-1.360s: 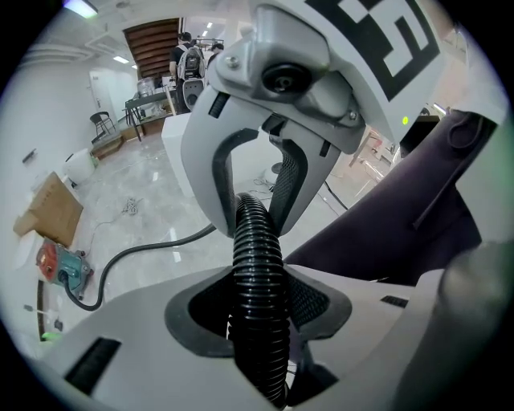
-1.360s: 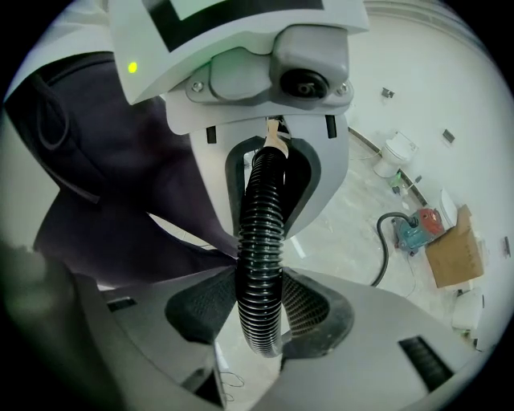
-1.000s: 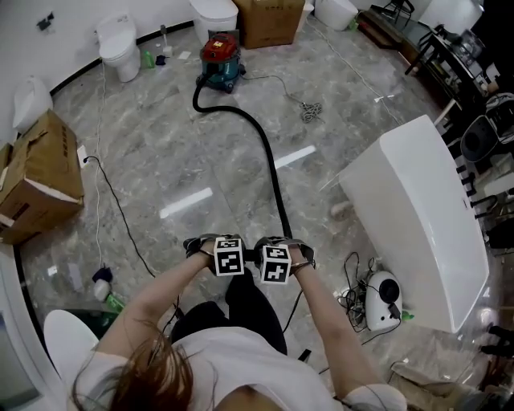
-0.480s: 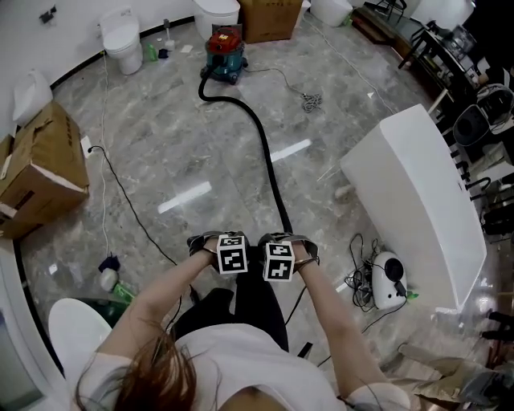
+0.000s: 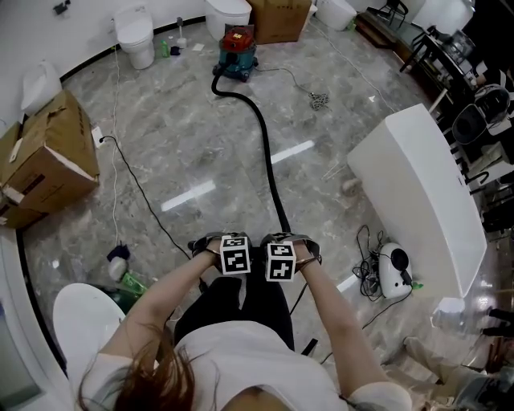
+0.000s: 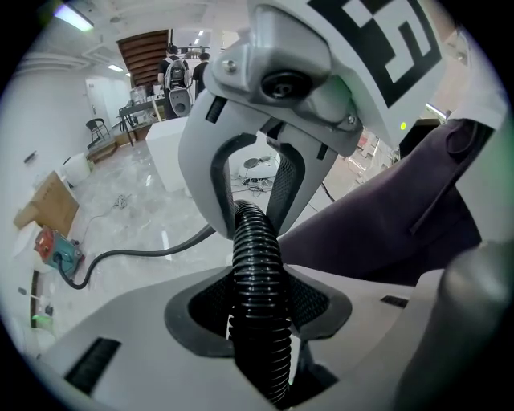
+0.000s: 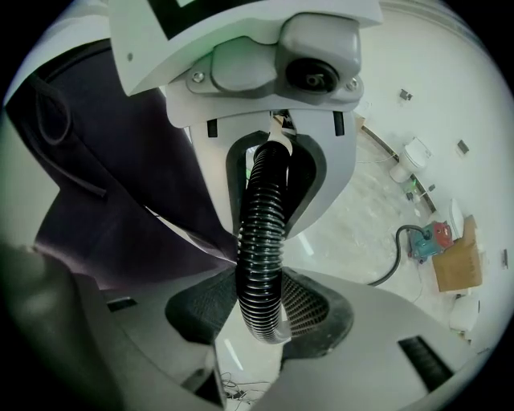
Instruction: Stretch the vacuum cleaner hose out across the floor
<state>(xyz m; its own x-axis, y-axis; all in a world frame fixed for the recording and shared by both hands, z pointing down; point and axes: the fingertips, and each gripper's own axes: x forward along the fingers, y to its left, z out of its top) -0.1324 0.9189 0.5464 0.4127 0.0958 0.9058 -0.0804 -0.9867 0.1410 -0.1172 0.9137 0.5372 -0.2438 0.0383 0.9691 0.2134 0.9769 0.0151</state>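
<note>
1. Floor [image 5: 201, 144]: grey marbled tile, glossy, with light streaks reflected in it. Everything else sits on it.
2. Big white slab [image 5: 418, 193]: lies at the right, tilted diagonally in the head view, well apart from the hose.
3. Person [image 5: 241, 361]: seen from above, white top, dark trousers, both forearms stretched forward, one tool in each hand, hands side by side.
4. Hose [image 5: 270, 168]: black and ribbed. It leaves the vacuum cleaner at the top, loops briefly left, then runs in a long gentle curve down the middle of the floor to the two tools. Most of it lies on the floor; the near end is lifted into the tools.
5. Cardboard box [image 5: 52, 164]: at the left, flaps open, lying askew. A second box [image 5: 279, 18] sits at the top edge, just behind the vacuum cleaner.
6. White oval fixture [image 5: 80, 329]: bottom left, beside the person's left arm.
7. Toilet [image 5: 135, 36]: against the wall at top left.
8. Vacuum cleaner [image 5: 238, 50]: red top, teal body, far end of the room, well apart from the person.
9. Left tool [image 6: 259, 317]: jaws narrow, pads clamped on the ribbed hose, which passes straight through between them.
10. Right tool [image 7: 261, 309]: same, jaws narrow and gripping the hose near its cut end, just beside the left tool. Marker cubes nearly touching.
11. Small white appliance [image 5: 395, 273]: beside the slab, amid tangled cables.
</note>
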